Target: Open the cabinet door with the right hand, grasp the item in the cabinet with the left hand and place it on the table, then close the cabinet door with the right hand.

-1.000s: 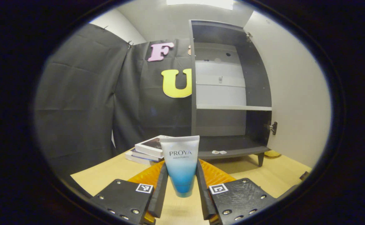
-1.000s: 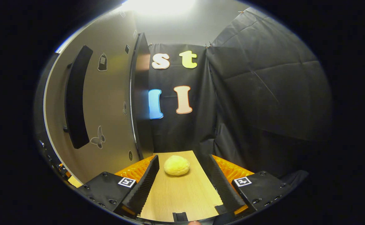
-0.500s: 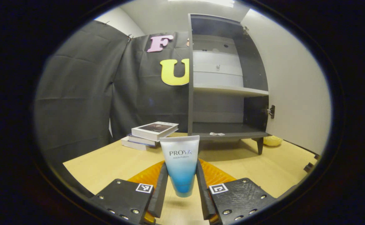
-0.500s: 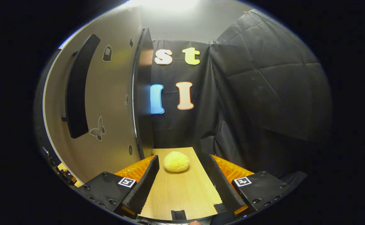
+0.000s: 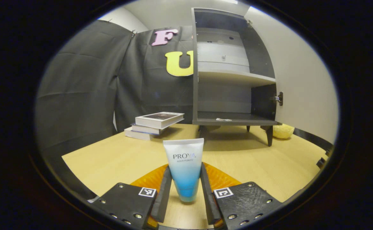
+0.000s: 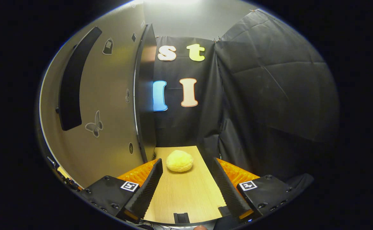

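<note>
In front of the open cabinet [image 5: 234,80], left gripper [image 5: 184,191] fingers clamp the tube [image 5: 184,166] cap-down just above bench [image 5: 116,159]. Right gripper [image 6: 186,188] fingers wide, empty, beside door [image 6: 110,105]. Risk: top-heavy tube may topple on release.

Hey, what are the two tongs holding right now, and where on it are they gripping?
The left tongs grip the white-and-blue tube by its lower, blue end, one finger on each side. The right tongs are open and hold nothing.
</note>
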Demonstrator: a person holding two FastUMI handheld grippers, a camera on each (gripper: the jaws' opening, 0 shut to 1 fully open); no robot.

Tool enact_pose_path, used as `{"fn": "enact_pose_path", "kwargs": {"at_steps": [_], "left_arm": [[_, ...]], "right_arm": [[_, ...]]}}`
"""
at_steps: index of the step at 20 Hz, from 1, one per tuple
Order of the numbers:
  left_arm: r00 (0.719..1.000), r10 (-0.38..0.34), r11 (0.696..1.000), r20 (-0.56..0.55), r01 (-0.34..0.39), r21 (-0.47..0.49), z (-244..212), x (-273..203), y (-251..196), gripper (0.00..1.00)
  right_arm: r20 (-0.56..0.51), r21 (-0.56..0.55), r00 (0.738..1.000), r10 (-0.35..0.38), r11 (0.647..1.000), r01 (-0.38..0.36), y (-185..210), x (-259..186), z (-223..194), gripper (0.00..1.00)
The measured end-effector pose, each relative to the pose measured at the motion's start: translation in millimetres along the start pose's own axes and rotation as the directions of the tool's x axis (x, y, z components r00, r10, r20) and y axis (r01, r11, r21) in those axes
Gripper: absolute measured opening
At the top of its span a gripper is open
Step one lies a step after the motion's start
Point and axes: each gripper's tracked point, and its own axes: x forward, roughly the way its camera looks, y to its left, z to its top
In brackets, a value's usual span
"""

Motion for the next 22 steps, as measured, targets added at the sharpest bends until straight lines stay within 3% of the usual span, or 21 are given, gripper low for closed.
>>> {"fn": "enact_pose_path", "kwargs": {"at_steps": [2, 3, 8, 9, 10, 11, 13, 17, 22], "left_arm": [[1.0, 0.001, 1.0, -0.011, -0.001, -0.007, -6, -1, 0, 0.54], [1.0, 0.002, 1.0, -0.013, -0.002, -0.007, -7, -3, -1, 0.51], [1.0, 0.018, 1.0, -0.025, -0.018, 0.002, -15, -9, -3, 0.52], [1.0, 0.022, 1.0, -0.022, -0.022, 0.005, -14, -9, -3, 0.55], [0.999, 0.023, 1.0, -0.026, -0.023, 0.005, -16, -10, -3, 0.52], [0.999, 0.025, 1.0, -0.027, -0.025, 0.005, -16, -11, -4, 0.48], [0.999, 0.031, 0.999, -0.033, -0.03, 0.016, -16, -10, -3, 0.48], [0.998, 0.047, 0.998, -0.032, -0.045, 0.05, -11, -23, -5, 0.78], [0.998, 0.063, 0.995, -0.012, -0.062, 0.08, 20, -34, -4, 0.75]], "right_arm": [[0.002, -0.008, 1.0, 0.006, 1.0, -0.006, 1, 1, 0, 0.93], [0.0, -0.014, 1.0, 0.01, 1.0, -0.01, 3, 2, 0, 0.98], [-0.007, -0.02, 0.999, 0.033, 0.999, -0.033, 6, 3, -2, 0.98], [-0.011, -0.018, 0.999, 0.039, 0.999, -0.04, 7, 3, -2, 0.93], [-0.014, -0.019, 0.999, 0.045, 0.999, -0.045, 8, 2, -4, 0.98], [-0.014, -0.02, 0.999, 0.048, 0.999, -0.048, 8, 3, -5, 0.93], [-0.009, -0.021, 0.999, 0.054, 0.998, -0.054, 8, 3, -5, 0.93], [-0.009, -0.003, 0.998, 0.064, 0.998, -0.064, 8, 3, -7, 0.93], [0.011, 0.008, 0.998, 0.064, 0.998, -0.064, 1, 0, -6, 0.98]]}}
